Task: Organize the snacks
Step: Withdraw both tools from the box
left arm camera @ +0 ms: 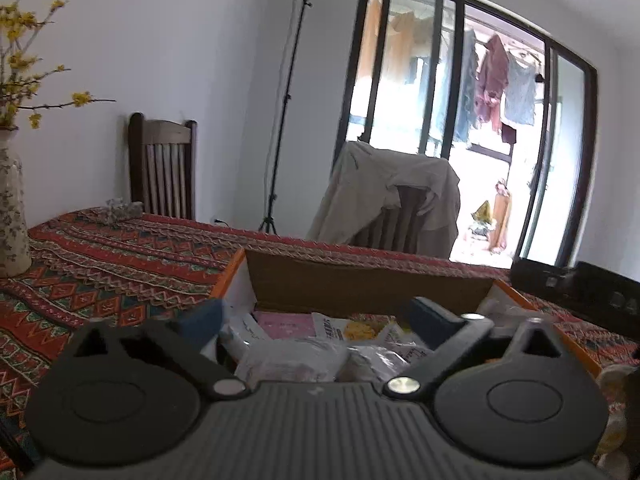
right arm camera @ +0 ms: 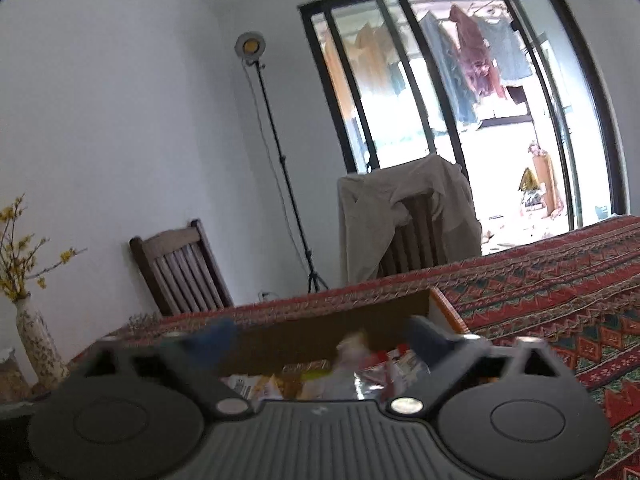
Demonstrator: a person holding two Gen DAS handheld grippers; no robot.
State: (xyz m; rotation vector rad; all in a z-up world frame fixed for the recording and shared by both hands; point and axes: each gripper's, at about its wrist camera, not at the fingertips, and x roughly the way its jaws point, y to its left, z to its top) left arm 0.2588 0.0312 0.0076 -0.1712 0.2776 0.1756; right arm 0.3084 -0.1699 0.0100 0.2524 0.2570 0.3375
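Note:
An open cardboard box [left arm camera: 368, 280] with orange-edged flaps sits on the patterned tablecloth and holds several snack packets [left arm camera: 296, 354], white, pink and yellow. My left gripper [left arm camera: 316, 320] stands open just above the box, nothing between its blue pads. In the right wrist view the same box [right arm camera: 352, 322] lies ahead with several packets [right arm camera: 360, 376] inside, clear, red and yellow, blurred. My right gripper [right arm camera: 320, 340] hangs open over them, its jaws wide and nothing pinched between them.
A red patterned tablecloth [left arm camera: 120, 264] covers the table. A flowered vase [left arm camera: 10, 216] with yellow twigs stands at the far left. Two wooden chairs [left arm camera: 164, 168] stand behind the table, one draped with a beige jacket [left arm camera: 384, 196]. A lamp stand [left arm camera: 280, 120] and a black object [left arm camera: 580, 292] are nearby.

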